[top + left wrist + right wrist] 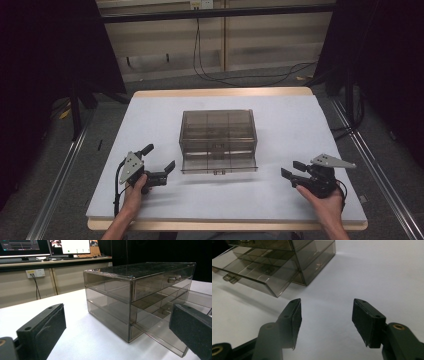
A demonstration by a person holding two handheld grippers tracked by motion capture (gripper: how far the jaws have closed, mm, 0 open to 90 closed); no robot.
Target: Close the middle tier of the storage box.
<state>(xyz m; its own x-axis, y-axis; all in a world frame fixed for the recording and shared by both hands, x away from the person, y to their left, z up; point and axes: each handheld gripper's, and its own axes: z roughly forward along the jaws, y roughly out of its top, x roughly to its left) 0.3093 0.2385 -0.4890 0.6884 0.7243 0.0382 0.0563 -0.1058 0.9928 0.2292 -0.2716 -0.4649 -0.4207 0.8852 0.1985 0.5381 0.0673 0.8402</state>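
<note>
A smoky clear plastic drawer cabinet point(218, 137) stands in the middle of the white table point(150, 115). Its bottom drawer point(219, 167) is pulled part way out toward me; the upper drawer point(162, 281) is shut, a small handle on its front. My left gripper point(160, 159) rests at the cabinet's left front, jaws wide open and empty, pointing at the cabinet point(135, 297). My right gripper point(293, 169) lies at the right front, jaws open with nothing between them. The pulled-out drawer point(254, 275) lies ahead of its fingers point(293, 317).
The table's front edge runs just below both hands. Behind the table are a beige wall panel and trailing cables point(210, 70) on the floor. A desk with monitors point(75, 246) and a wall socket point(35, 273) appear in the left gripper view.
</note>
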